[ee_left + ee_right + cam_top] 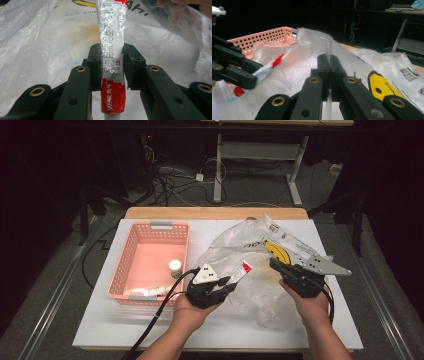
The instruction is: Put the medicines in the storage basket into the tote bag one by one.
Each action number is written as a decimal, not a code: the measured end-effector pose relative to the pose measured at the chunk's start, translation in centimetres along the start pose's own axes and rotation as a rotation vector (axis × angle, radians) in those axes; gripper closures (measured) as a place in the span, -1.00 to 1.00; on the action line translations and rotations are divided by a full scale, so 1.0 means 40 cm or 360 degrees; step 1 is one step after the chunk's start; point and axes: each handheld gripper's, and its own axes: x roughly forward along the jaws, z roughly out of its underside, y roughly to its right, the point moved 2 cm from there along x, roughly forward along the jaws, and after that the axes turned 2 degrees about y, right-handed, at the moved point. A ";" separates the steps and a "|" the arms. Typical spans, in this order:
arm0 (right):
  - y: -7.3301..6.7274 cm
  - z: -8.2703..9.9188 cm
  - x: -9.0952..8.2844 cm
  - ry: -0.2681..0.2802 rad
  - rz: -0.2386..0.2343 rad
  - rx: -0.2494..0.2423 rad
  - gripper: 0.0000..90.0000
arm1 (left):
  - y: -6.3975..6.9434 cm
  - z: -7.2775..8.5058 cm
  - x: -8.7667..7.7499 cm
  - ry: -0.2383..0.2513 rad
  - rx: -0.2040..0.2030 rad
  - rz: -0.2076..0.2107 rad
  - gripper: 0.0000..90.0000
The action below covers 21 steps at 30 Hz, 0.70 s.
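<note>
Ointment tube (113, 62), silver with a red end and printed characters, sits between the two black jaws of the left gripper (113, 65), which clamp it from both sides near its red lower part. The left gripper view shows this grip clearly: the pads press on the flat sides of the tube, and the tube runs up past the jaws toward the plastic bag (45, 50) behind it. In the high view the same tube (241, 271) is small, and it points away from the left gripper (220, 284) toward the bag's (235, 245) mouth, just at its edge.

The right gripper (329, 63) has its jaws closed on a thin fold of the bag (312, 42); its own view shows the film pinched between the pads and standing up above them. From this view the left gripper (249, 77) is at the left side with the tube (270, 66) sticking out of it, its tip against the crumpled plastic. The yellow smiling face (382, 87) printed on the bag lies just to the right of the right jaws.

Farther out from the left gripper, the high view shows a pink basket (131, 251) with a small white bottle (175, 267) inside it. The right gripper (285, 270) is on the other side of the bag.
</note>
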 end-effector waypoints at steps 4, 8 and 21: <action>0.004 -0.003 0.002 0.0013 0.0006 -0.0010 1.00 | -0.006 -0.005 0.042 -0.0022 -0.0001 -0.0014 0.52; 0.010 -0.002 0.002 0.0015 0.0017 0.0006 1.00 | -0.013 -0.013 0.078 -0.0036 0.0012 -0.0028 0.52; 0.011 -0.005 -0.022 0.0035 0.0053 -0.0006 1.00 | -0.060 -0.062 0.158 -0.0063 -0.0007 -0.0045 0.53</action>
